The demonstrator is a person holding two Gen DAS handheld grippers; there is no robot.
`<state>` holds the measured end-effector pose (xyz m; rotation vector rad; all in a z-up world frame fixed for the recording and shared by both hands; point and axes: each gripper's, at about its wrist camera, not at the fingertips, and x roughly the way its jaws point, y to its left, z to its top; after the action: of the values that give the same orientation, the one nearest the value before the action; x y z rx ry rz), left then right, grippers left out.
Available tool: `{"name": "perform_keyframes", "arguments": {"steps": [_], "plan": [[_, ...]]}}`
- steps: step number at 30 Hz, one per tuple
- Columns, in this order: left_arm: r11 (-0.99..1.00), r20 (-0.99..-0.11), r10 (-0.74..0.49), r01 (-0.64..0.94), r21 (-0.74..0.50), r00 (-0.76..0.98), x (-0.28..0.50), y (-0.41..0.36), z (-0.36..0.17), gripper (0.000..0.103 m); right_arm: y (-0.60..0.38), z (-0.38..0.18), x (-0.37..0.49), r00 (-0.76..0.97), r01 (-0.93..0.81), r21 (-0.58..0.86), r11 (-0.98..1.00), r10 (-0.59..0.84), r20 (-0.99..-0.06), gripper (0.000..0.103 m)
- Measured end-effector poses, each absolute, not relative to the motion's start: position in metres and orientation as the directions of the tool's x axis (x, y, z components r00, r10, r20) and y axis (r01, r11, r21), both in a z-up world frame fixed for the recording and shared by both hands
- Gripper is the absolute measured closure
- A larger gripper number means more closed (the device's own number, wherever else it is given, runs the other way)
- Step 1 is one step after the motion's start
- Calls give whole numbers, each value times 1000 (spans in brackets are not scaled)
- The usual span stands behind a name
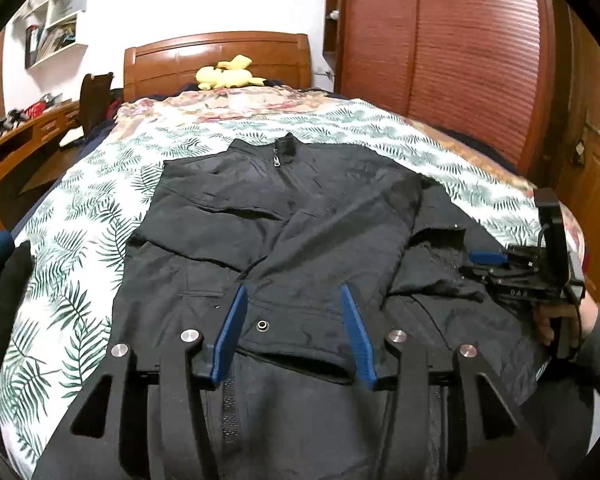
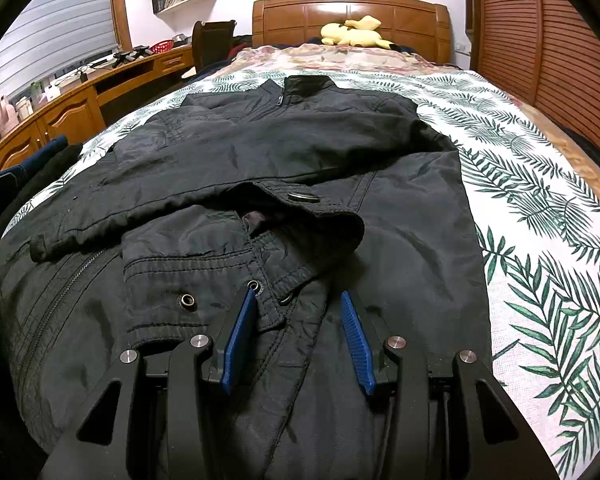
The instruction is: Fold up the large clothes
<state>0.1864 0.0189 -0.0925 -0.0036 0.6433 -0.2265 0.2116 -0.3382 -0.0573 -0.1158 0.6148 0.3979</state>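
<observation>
A large black jacket [image 1: 292, 216] lies flat on the bed, collar toward the headboard, both sleeves folded across its front. It also shows in the right wrist view [image 2: 260, 152]. My left gripper [image 1: 294, 294] is open above the lower front of the jacket, over a sleeve cuff with a snap button [image 1: 263, 325]. My right gripper [image 2: 298, 298] is open above the right sleeve cuff [image 2: 204, 280], holding nothing. The right gripper also shows at the right edge of the left wrist view [image 1: 488, 258], resting low over the jacket's right side.
The bed has a leaf-print cover [image 2: 540, 208] and a wooden headboard [image 2: 352, 12] with a yellow plush toy [image 2: 354, 32]. A wooden desk [image 2: 80, 96] runs along the left. A wooden wardrobe [image 1: 440, 48] stands on the right. Dark clothes [image 2: 16, 184] lie at the bed's left edge.
</observation>
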Motion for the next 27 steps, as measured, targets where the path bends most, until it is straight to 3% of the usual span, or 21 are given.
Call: {"name": "perform_keyframes", "arguments": {"steps": [3, 4, 5, 11, 24, 27], "plan": [[976, -594, -214, 201, -89, 775, 184, 23, -93, 36, -338, -57, 212, 744, -396, 11, 918, 328, -582, 57], [975, -591, -214, 202, -87, 778, 183, 24, -93, 25, -338, -57, 212, 745, -396, 11, 918, 328, -581, 57], [975, -585, -214, 204, -84, 782, 180, 24, -93, 24, -338, -58, 212, 745, -396, 11, 918, 328, -581, 57], [985, -565, -169, 157, -69, 807, 159, 33, -94, 24, -338, -58, 212, 746, -395, 10, 919, 327, -580, 57], [998, -620, -59, 26, -61, 782, 123, 84, -117, 24, -337, -58, 212, 748, -394, 10, 919, 327, -577, 57], [997, -627, -68, 24, -79, 776, 119, 98, -124, 33, -337, -58, 212, 749, -394, 10, 919, 327, -577, 57]]}}
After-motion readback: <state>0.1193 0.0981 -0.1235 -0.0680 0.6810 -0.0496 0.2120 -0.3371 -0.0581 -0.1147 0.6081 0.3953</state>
